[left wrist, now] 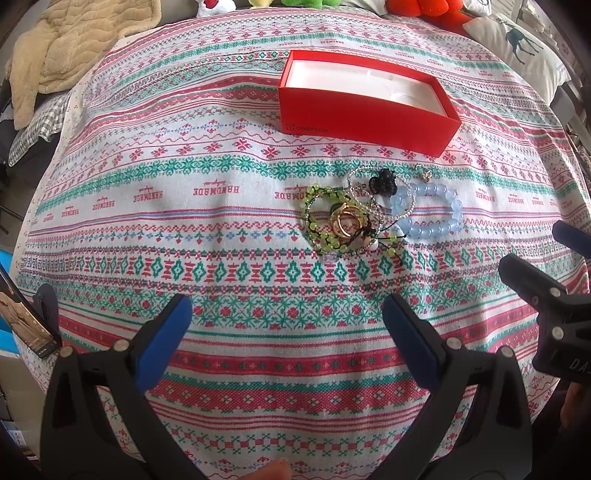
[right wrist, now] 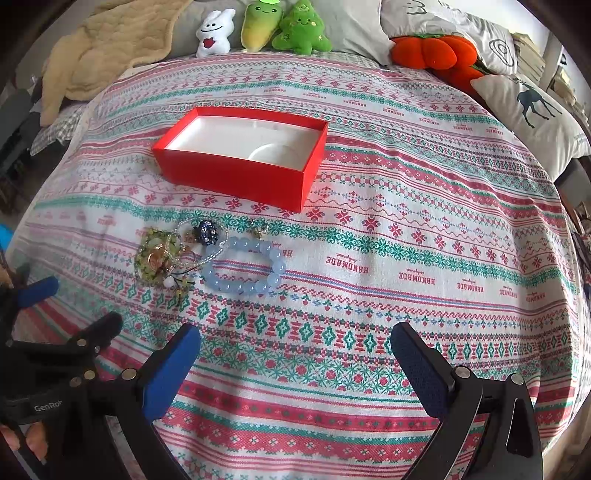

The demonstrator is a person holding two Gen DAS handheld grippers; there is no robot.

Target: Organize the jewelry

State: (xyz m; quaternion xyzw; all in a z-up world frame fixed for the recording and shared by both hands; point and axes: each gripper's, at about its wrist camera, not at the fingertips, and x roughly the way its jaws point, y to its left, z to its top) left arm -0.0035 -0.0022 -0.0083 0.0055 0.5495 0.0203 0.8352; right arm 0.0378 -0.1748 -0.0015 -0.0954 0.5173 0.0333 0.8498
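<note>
My left gripper [left wrist: 286,325] and right gripper [right wrist: 295,350] hang wide apart, holding nothing; the jewelry [left wrist: 373,210] lies tangled mid-bed, just before the empty red box [left wrist: 364,118]. I should pinch the blue bracelet [right wrist: 245,267] first; it lies freest.

Bare bedspread [right wrist: 406,280] lies open between both spread claws and the jewelry heap [left wrist: 347,218], red box [left wrist: 364,101] close behind it, open-topped; plush toys [right wrist: 288,27] and pillows [right wrist: 532,114] line the bed's far edge.
</note>
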